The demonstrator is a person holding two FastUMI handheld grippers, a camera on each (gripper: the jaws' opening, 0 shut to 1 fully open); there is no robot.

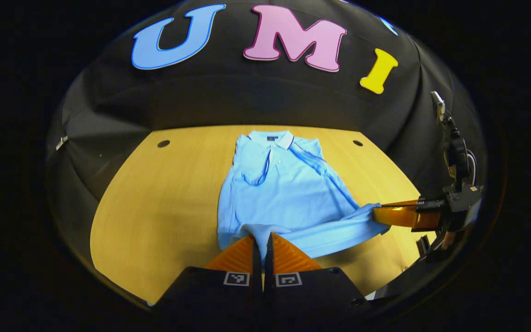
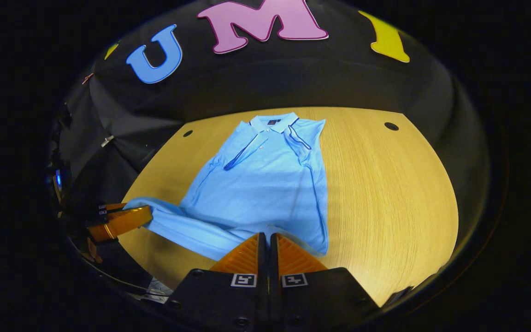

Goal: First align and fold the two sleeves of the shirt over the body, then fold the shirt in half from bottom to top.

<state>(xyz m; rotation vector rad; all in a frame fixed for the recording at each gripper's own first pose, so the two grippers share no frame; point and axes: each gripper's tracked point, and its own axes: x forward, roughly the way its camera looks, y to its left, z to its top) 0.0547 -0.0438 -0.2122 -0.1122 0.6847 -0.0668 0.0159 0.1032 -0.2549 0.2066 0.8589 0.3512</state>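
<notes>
A light blue polo shirt [image 1: 284, 184] lies collar-far on the wooden table [image 1: 155, 207], both sleeves laid over its body. In the left gripper view my left gripper [image 1: 262, 237] is shut on the shirt's bottom hem, which rises a little into its fingers. My right gripper [image 1: 376, 216] comes in from the right and pinches the other hem corner. In the right gripper view the shirt [image 2: 265, 184] runs away from my right gripper [image 2: 268, 237], which is shut on the near hem. My left gripper [image 2: 148, 213] holds the stretched hem corner at far left.
Small round holes [image 1: 163, 143] [image 1: 357, 143] mark the table's far corners. Bare tabletop [image 2: 385, 184] spreads to the right of the shirt in the right gripper view. The black booth wall stands right behind the collar. The table's front edge is just under both grippers.
</notes>
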